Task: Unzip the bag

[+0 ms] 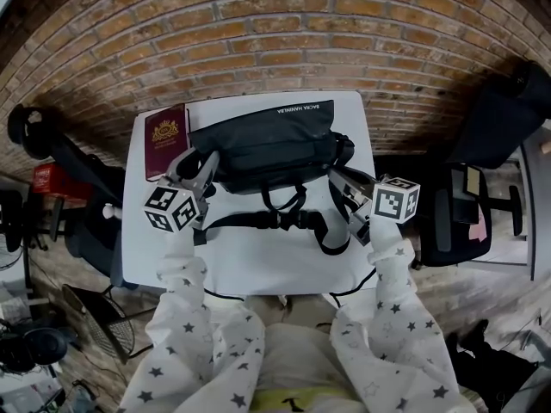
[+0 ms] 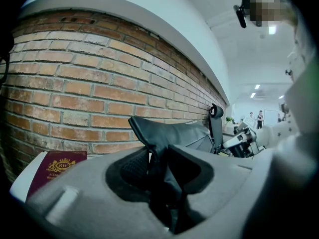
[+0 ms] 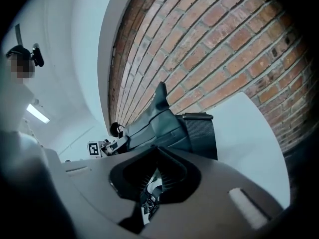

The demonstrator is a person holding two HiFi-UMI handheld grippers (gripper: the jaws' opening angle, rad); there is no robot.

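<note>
My left claw [image 2: 160, 167] is clamped on a pinch of the bag [image 2: 172, 129]. A soft, matte black fold of its left end stands up between the pads and runs away from me to the right. My right claw [image 3: 155, 179] is pressed almost fully together on something small and thin, pale against dark, deep in its throat. I take it for the zip pull [image 3: 148, 203], though I cannot see enough of it to be sure.

Just beyond the right claw's tips the bag [image 3: 162, 126] rises to a stiff pointed corner, with a ribbed webbing band [image 3: 200, 136] beside it on the right.

From above, the bag [image 1: 267, 144] lies flat on the white table [image 1: 258, 269], its long axis running straight from my left claw [image 1: 207, 165] to my right claw [image 1: 338, 179]. The zip, as I judge it, follows that same line. So the right claw, nearest the pull, should draw it along the bag toward the left claw while the left claw anchors the cloth taut.

On my near side of both claws a slack black strap [image 1: 245, 222] loops across the smooth tabletop. Beyond the left claw and to its left lies a maroon passport [image 1: 165, 140] with a gold crest, flat and just beside the bag. Farthest off is the rough brick wall [image 1: 258, 41].
</note>
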